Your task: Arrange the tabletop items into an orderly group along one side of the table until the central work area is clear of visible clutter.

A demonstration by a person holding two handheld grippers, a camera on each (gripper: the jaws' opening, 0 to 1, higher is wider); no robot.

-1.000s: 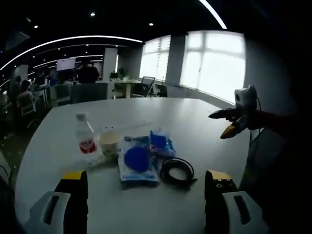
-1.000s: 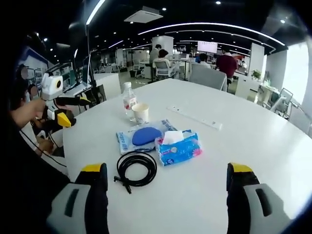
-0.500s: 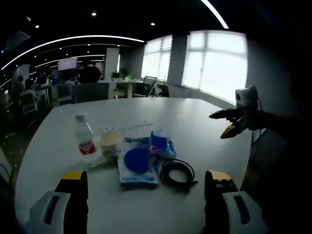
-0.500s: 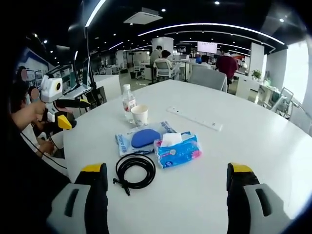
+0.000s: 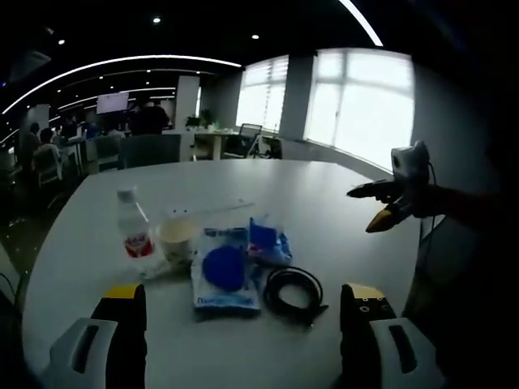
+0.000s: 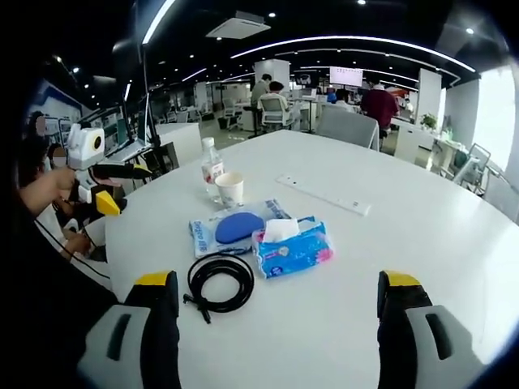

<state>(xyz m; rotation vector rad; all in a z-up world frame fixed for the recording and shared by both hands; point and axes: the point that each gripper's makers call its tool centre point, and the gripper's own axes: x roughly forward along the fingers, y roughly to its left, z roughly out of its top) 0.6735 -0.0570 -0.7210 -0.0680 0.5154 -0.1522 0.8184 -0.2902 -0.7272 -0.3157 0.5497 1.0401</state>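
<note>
I hold both grippers above the near edge of the white table (image 6: 422, 243), and neither has hold of anything. In the left gripper view my left gripper (image 5: 241, 324) stands wide open, its two yellow-tipped jaws rising from the bottom with the clutter between them and beyond. In the right gripper view my right gripper (image 6: 278, 312) is just as wide open, jaws well apart and empty.

The items sit in a loose cluster near the middle of the table. In the right gripper view the bottle (image 6: 212, 168) stands upright at the far left of the group, with the paper cup (image 6: 229, 189) just beside it. Nearer to me lies a flat pouch (image 6: 212, 233) with a blue oval mouse (image 6: 238, 227) on top of it. The tissue pack (image 6: 292, 251) lies just right of the pouch, touching it, a white tissue poking up. The coiled black cable (image 6: 217, 278) lies nearest me, just in front of the pouch. A long white strip (image 6: 323, 195) lies apart, farther across the table.

In the left gripper view the same group runs bottle (image 5: 132, 231), cup (image 5: 176, 237), pouch (image 5: 223, 275), tissue pack (image 5: 266, 240), cable (image 5: 293, 289). My right gripper shows at that view's right edge, off the table.

Behind is an open office with people at desks (image 6: 324, 97) and bright windows (image 5: 357, 105).
</note>
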